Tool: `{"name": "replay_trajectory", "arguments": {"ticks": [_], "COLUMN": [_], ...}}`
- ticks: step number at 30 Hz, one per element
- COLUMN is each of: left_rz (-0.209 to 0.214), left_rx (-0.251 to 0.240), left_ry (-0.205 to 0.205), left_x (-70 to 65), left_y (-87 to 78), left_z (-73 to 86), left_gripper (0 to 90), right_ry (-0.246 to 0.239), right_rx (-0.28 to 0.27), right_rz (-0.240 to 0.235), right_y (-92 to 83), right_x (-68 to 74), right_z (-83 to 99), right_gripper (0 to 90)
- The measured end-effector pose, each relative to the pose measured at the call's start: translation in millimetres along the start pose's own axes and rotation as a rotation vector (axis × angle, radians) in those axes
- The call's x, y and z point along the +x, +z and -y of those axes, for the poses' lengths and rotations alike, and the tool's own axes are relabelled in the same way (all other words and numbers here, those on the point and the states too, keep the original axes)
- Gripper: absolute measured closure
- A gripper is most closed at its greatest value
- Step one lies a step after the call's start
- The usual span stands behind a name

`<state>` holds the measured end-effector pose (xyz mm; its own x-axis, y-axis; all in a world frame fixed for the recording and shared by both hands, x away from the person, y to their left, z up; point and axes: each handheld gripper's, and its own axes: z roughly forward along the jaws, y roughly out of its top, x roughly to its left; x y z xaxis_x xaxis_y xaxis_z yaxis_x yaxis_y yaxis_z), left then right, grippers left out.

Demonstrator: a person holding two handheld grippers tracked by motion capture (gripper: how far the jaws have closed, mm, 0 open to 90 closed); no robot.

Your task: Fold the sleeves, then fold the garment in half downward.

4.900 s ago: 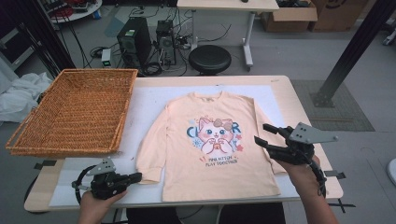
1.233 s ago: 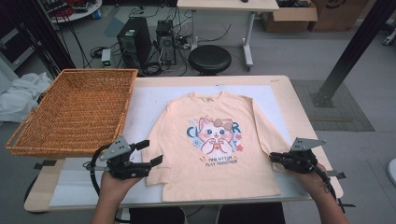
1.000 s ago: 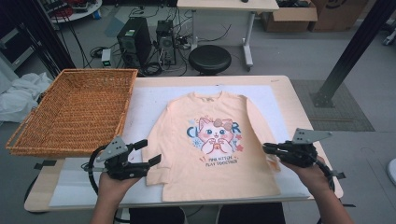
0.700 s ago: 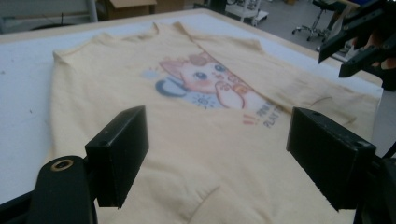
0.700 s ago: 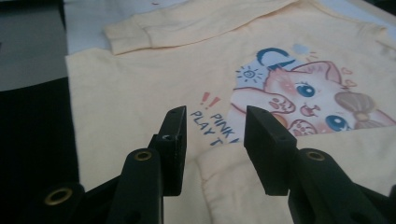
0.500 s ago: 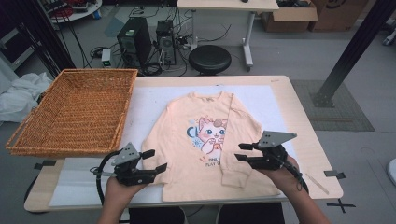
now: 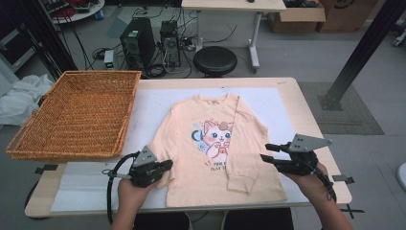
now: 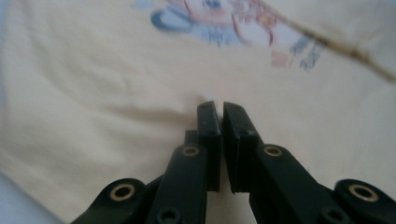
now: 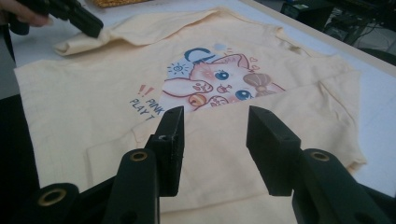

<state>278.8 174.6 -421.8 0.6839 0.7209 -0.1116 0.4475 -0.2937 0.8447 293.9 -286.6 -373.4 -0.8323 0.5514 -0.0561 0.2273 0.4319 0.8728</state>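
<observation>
A peach long-sleeved shirt [image 7: 210, 158] with a cartoon cat print lies flat on the white mat [image 7: 91, 184] in the middle of the high view, its neck toward the top of the frame and its hem near the table's lower edge. The sleeve on the right of the frame is folded inward, lying diagonally across the shirt's body with its cuff low and just right of centre. At the lower left of the shirt, the left gripper [image 7: 165, 165] has just been closing; its jaws now stand almost together on the sleeve there, and the left gripper view shows the black pads [image 8: 209, 121] nearly meeting, with a small pucker of peach cloth at their tips. In the right gripper view that same gripper [image 9: 91, 28] sits at the upper left, pressed on the bunched sleeve end. The right gripper [image 7: 268, 152] hangs at the lower right of the high view, beside the shirt's edge, jaws partly apart and holding nothing; its own view looks across the folded sleeve toward the cat print, with both pads [image 9: 173, 135] clear of the cloth. A woven wicker basket [image 7: 72, 115] rests at the left of the table, apart from the shirt.
</observation>
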Motion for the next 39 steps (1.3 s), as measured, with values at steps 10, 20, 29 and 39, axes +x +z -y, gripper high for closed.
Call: {"name": "replay_trajectory", "arguments": {"ticks": [10,20,29,39], "left_rz": [0.208,0.103,0.053,0.041], "left_rx": [-0.079,-0.101,-0.148,-0.164], "left_ry": [0.134,0.088,0.043,0.026], "left_x": [-79.0,-53.4,-20.0,-16.8], "left_y": [38.5,8.7,-14.7,-19.0], "left_z": [-71.8,-74.7,-74.5,-72.8], "left_gripper": [66.6,34.4,22.2,19.5], "right_ry": [0.019,0.026,0.031,0.018], "right_rx": [-0.007,-0.044,-0.085,-0.101], "right_rz": [0.017,0.039,0.076,0.087], "right_y": [-17.3,-27.0,-23.2,-18.5], "right_x": [-2.5,-13.0,-21.6,-25.9], "right_z": [10.5,10.0,-3.3,-21.6], "right_gripper": [56.1,53.3,37.2,34.7]}}
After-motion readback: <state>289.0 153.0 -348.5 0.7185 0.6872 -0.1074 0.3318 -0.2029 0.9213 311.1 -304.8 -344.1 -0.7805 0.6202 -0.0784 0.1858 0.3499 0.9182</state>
